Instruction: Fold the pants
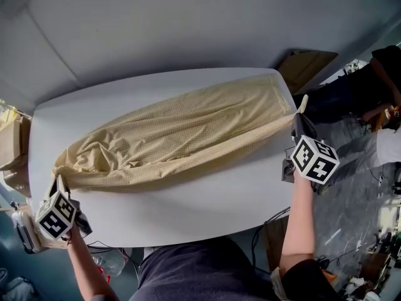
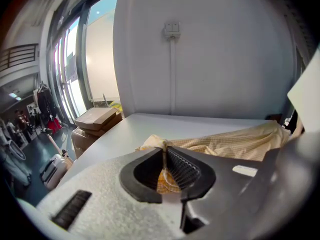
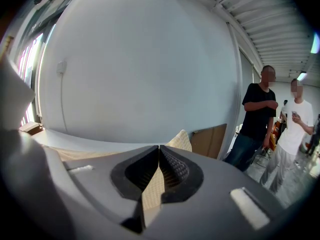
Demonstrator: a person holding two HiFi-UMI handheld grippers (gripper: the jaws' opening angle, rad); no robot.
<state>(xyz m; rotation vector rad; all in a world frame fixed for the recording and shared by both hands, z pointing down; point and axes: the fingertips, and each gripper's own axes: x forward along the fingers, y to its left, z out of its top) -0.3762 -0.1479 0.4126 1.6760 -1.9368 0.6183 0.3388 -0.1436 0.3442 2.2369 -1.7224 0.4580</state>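
Both ends of the pants are pinched: left gripper clamped on the bunched end, right gripper on the other, cloth stretched along the table. Straightening is judged underway; next, one end must be carried onto the other.

left gripper view: pants right end behind left gripper body | head view: cardboard boxes cropped by left edge | cardboard sheet partly behind table

Tan pants lay stretched across the white desk, the left hand-held gripper pinching the bunched end and the right hand-held gripper the opposite end.
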